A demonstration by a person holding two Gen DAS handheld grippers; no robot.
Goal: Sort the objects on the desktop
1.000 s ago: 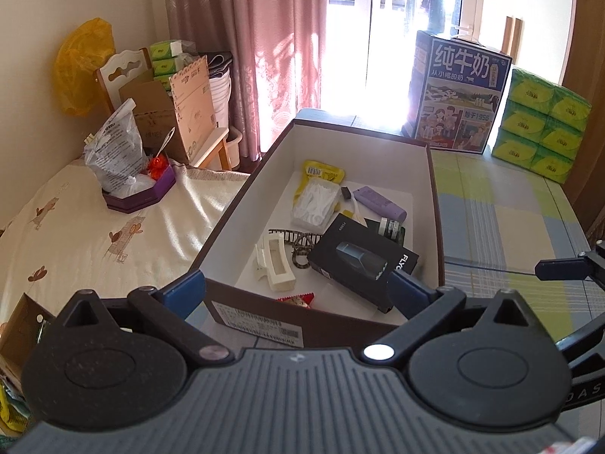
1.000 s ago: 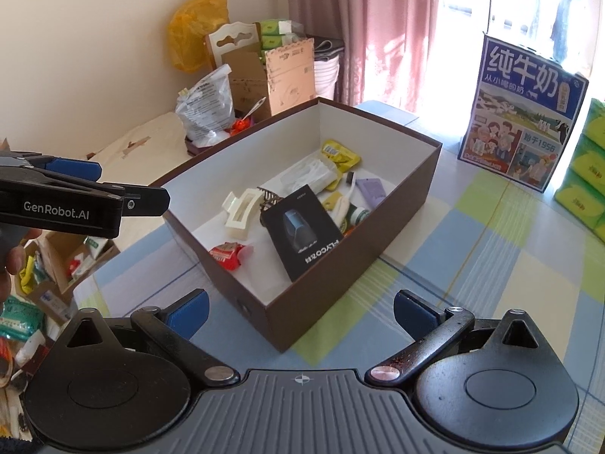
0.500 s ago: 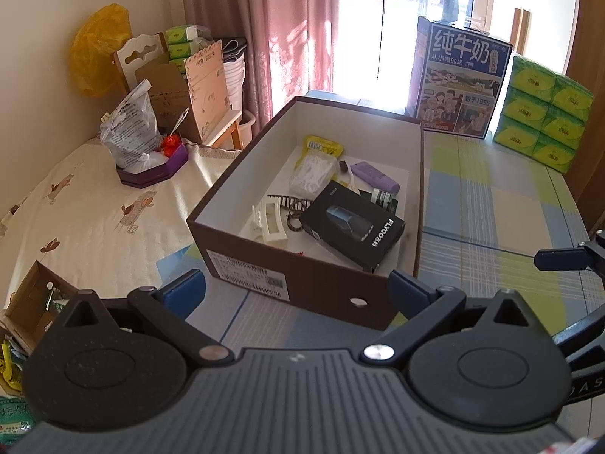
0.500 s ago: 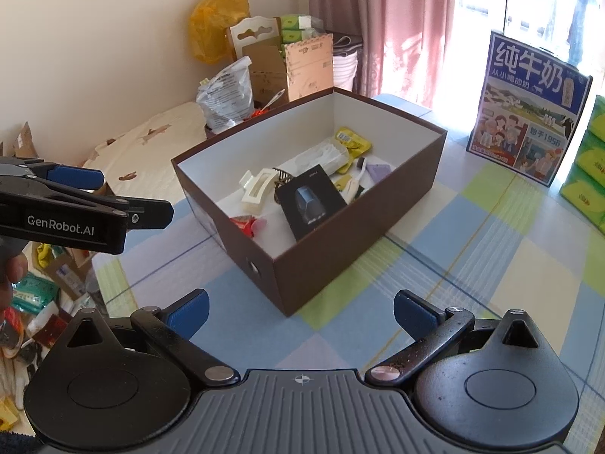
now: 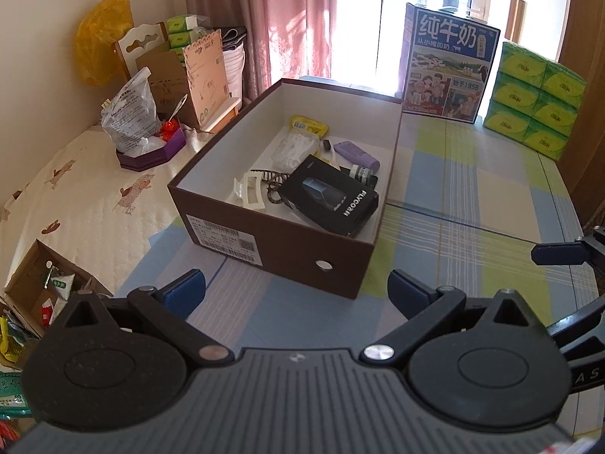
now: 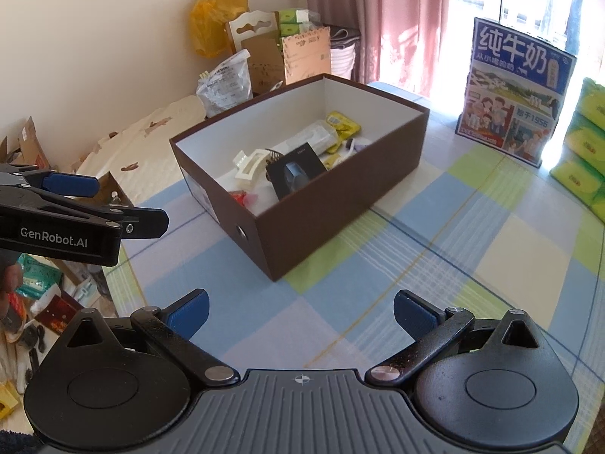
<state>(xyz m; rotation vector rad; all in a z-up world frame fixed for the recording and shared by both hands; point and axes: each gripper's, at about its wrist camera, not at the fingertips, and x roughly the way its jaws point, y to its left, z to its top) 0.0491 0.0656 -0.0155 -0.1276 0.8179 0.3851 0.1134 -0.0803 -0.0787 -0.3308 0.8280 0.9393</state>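
Brown box on checked surface, ahead of both my jaws, well apart from them. Inside: black carton marked "FLYCO", white hair clip, purple case, yellow packet. My left gripper — jaws released, nothing between. My right gripper — same. "GenRobot.AI" on left gripper's side. Behind box: milk carton, "1956" legible; green tissue packs beside it.

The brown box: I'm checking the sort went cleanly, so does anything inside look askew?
Yes. In the brown box, the black Flyco carton lies tilted across other items rather than flat, beside the white hair clip. Nothing looks spilled or damaged.
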